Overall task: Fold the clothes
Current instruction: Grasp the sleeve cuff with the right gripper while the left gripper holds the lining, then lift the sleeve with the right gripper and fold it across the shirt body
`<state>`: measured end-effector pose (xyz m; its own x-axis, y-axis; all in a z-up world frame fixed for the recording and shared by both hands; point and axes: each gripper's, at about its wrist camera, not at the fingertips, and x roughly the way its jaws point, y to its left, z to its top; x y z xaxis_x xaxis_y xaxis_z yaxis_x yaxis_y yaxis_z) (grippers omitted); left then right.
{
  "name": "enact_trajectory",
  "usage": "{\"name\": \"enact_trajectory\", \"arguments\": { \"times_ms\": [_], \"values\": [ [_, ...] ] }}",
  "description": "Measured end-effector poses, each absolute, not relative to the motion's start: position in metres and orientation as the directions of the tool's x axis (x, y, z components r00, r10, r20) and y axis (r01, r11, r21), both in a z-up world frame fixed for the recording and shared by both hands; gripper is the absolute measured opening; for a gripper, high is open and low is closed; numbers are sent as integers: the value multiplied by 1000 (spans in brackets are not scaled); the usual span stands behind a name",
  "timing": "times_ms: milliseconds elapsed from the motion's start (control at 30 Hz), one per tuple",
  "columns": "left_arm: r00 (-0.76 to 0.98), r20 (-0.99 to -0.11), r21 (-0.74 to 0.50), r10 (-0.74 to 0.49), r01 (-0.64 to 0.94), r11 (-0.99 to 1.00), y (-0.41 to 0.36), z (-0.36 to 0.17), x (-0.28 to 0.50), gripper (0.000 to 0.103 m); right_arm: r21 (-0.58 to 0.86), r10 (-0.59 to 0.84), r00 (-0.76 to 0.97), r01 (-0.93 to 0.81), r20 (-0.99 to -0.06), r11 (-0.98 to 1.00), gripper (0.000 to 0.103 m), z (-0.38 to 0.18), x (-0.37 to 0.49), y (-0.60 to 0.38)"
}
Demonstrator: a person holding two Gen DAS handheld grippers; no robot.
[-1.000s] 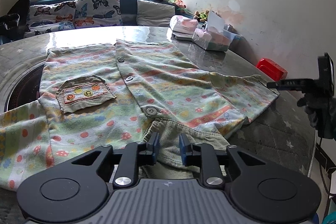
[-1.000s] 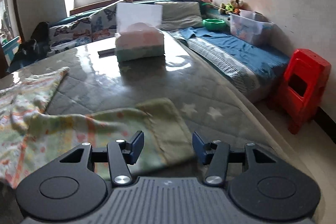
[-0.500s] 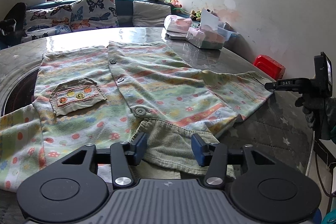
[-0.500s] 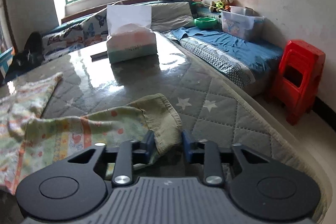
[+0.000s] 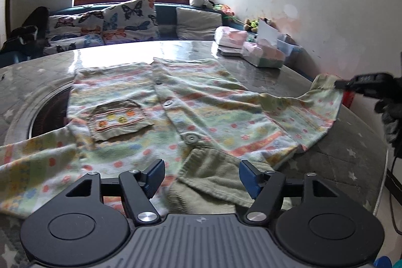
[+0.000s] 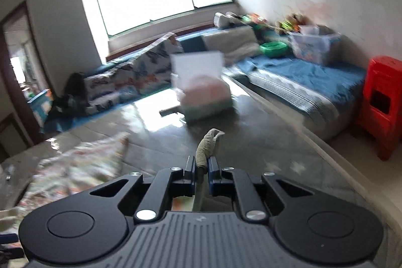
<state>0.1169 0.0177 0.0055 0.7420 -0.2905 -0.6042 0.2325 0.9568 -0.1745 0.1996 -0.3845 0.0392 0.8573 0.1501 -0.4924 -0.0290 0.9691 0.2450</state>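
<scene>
Lying buttoned and face up across the table, cardigan not yet folded anywhere. Near the collar, left claw opening wide, pads clear of cloth. Farther right, sleeve cuff pinched and raised by right claw, still closing. Judged barely begun: first sleeve fold starting, other sleeve and body folds left.

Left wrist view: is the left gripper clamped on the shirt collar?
No. The left gripper's jaws are opening, its pads clear of the green ribbed collar lying between them.
</scene>
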Motion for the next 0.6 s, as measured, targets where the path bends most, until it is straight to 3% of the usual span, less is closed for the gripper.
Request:
{"name": "enact_trajectory", "arguments": {
  "times_ms": [267,600],
  "values": [
    [769,-585,-180,-258,186,966,35,8,104,72,230,335,855,-261,-395,937,8,98,203,-312],
    [806,-549,-216,-224,122,969,64,10,84,77,178,544,750,-518,-376,837,8,124,207,-191]
  ]
}}
